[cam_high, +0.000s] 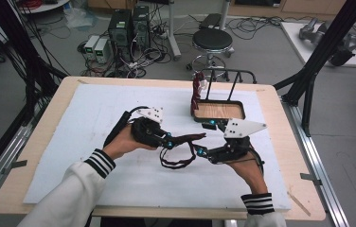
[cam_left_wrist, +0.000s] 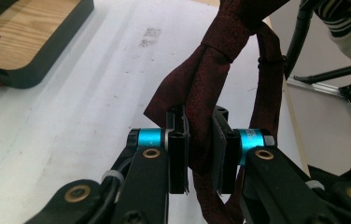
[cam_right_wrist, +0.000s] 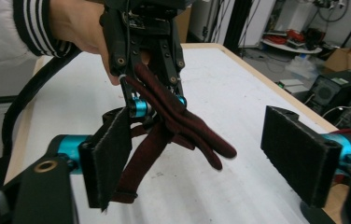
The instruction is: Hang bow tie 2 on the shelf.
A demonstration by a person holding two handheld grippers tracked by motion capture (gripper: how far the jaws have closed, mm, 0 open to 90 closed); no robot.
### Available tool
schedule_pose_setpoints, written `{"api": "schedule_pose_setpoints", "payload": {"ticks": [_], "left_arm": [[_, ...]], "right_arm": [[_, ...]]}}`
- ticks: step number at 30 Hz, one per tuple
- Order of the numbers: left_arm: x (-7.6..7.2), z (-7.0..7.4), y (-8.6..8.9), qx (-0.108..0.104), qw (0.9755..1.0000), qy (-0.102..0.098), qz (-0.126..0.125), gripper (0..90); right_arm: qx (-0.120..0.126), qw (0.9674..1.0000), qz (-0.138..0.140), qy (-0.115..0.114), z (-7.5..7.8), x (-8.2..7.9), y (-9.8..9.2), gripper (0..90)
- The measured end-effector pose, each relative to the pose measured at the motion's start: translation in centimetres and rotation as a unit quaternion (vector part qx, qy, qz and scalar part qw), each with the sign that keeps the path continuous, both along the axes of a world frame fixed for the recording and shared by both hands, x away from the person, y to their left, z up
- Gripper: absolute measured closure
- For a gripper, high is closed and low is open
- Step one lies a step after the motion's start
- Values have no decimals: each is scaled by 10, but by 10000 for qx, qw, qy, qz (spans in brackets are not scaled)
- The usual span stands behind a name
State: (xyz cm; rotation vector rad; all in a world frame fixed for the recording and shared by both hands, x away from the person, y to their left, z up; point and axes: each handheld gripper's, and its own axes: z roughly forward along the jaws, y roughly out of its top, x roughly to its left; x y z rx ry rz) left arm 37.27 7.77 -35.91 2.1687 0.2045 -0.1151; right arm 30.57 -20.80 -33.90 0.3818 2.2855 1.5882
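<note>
Above the white foam mat point(cam_high: 95, 142), the left gripper point(cam_left_wrist: 200, 154) pinches a dark red woven tie point(cam_left_wrist: 211, 79) between its pads, while the right gripper point(cam_right_wrist: 201, 163), felt-padded, gapes empty just beside it.

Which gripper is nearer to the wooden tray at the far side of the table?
Right. The right gripper is just in front of the wooden tray; the left gripper, holding the dark red tie, is further left.
</note>
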Motion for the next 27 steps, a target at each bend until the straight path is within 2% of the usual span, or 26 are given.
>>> {"api": "schedule_pose_setpoints", "payload": {"ticks": [2,6,12,16,23,27], "left_arm": [[0,-1,0,27,10000,1,-21,791],[0,-1,-1,23,10000,-25,-30,791],[-1,-1,1,39,10000,-28,-2,791],[-1,-1,0,38,10000,-32,-11,791],[-1,-2,1,-42,10000,-47,-18,786],[0,-1,3,-136,9999,-46,-23,748]], "right_arm": [[-46,10000,45,-73,0,1,2,354],[-193,9997,137,44,-1,1,5,476],[-181,9997,124,-49,-1,0,4,659],[-283,9994,174,-42,-1,-1,4,801],[-266,9994,223,-34,0,-1,3,835],[-220,9995,198,-52,0,-1,2,836]]}}
